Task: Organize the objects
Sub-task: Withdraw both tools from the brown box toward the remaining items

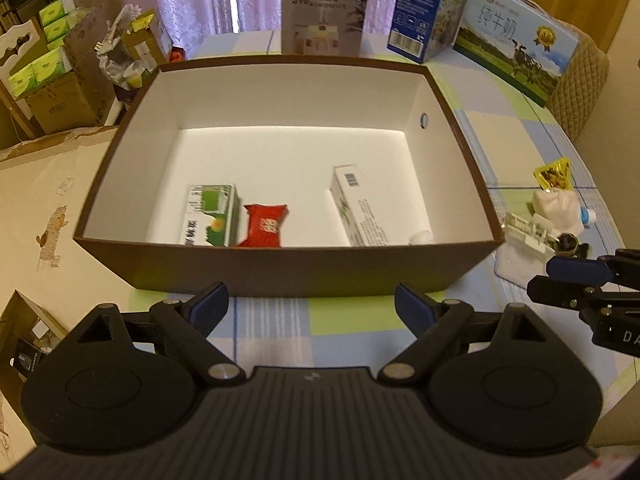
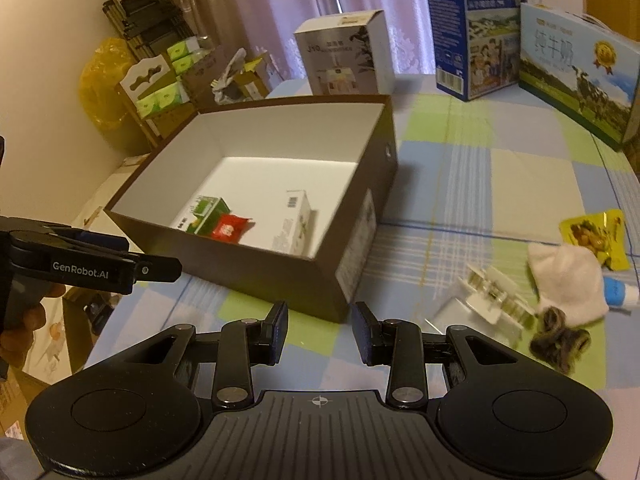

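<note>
While both tools hung empty, the left tool (image 1: pixel 312 304) gaped wide and the right tool (image 2: pixel 320 334) stood narrowly apart before the box (image 1: pixel 288 268).

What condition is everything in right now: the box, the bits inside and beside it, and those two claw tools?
Brown box: open, no lid.
Green carton: lying inside.
Red packet: inside, beside the carton.
White carton: lying inside.
White cloth: crumpled, outside on the table.
Yellow packet: outside.
Left gripper: open, empty.
Right gripper: open, empty.

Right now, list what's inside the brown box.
Inside the brown box: a green carton, a red packet, a long white carton. A white item is mostly hidden by its near wall.
</note>
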Motion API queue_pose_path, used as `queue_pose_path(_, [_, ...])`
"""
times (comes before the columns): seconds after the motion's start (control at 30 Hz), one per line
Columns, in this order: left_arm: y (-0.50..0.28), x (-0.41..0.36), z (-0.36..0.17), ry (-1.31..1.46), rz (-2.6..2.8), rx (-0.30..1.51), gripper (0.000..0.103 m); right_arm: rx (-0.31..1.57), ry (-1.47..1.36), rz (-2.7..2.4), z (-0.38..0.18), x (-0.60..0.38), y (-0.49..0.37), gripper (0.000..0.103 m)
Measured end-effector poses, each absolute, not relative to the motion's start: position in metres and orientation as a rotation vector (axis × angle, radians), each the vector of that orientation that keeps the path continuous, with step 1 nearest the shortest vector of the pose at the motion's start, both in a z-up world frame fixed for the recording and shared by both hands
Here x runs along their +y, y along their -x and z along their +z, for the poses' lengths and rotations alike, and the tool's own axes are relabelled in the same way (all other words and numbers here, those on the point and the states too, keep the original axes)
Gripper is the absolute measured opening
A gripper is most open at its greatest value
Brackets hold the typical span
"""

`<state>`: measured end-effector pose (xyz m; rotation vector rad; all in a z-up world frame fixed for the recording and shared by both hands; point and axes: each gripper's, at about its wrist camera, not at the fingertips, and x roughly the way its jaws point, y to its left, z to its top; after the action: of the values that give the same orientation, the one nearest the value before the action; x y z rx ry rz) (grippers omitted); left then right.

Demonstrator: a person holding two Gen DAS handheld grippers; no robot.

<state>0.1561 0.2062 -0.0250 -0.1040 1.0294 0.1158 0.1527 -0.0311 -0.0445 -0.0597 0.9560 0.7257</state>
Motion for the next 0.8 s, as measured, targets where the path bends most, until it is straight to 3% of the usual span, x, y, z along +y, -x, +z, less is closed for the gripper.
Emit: queue_pose_path(0.8, [-0.179,0.074,-0.054,0.061,-0.082,1.108,0.088,1.039,0.01,0.551,-0.059,-0.162,-0.168,0.033])
